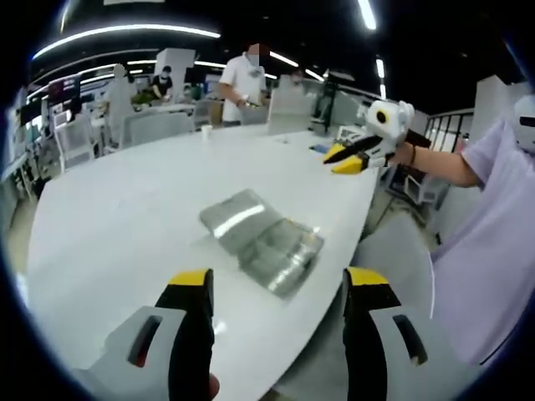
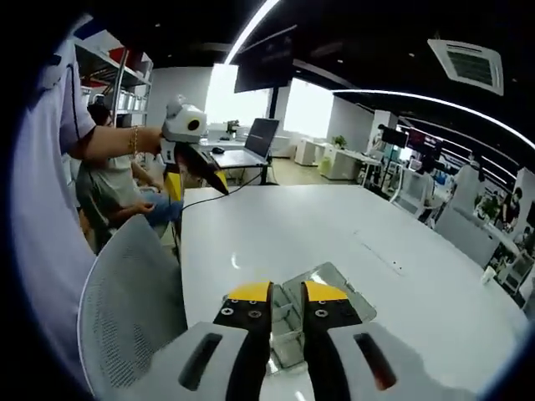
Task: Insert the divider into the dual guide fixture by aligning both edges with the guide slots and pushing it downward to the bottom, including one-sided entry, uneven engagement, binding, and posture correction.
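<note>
the divider [image 1: 262, 238], a shiny metal sheet bent along its middle, is being seen lying flat on the white table [image 1: 125, 217] near its right edge, long axis running from near right to far left. the left gripper [image 1: 276, 288] is being held just short of it, jaws spread wide and empty. the right gripper [image 1: 347, 157] is being held well off over the far right edge, so the left is judged nearer; its jaws are being kept almost together, pinching nothing.
</note>
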